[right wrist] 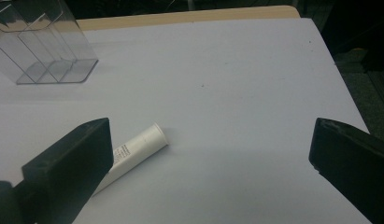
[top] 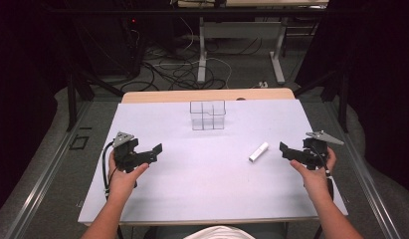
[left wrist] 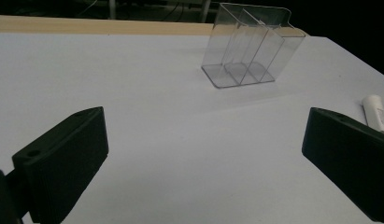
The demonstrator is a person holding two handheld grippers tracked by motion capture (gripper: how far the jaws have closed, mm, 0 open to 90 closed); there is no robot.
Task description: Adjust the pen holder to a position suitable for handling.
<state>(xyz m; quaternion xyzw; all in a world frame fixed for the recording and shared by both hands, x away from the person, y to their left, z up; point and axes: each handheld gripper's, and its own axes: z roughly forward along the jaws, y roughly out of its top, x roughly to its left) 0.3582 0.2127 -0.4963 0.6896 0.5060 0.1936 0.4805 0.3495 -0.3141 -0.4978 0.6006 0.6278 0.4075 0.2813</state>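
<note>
Right gripper (top: pixel 291 152) jaws apart, empty | white tube (top: pixel 258 152) just beside, axis diagonal toward far-right corner | left gripper (top: pixel 150 153) apart, farther off

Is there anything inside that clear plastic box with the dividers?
No. The clear divided box looks empty: its compartments show just the white table through the walls. The white tube lies outside it. Nothing is covered, since the plastic is see-through.

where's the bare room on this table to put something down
Most of the white table is bare: the wide middle between the left gripper and the white tube, and the whole near edge. Only the clear divider box at the far middle takes space.
</note>
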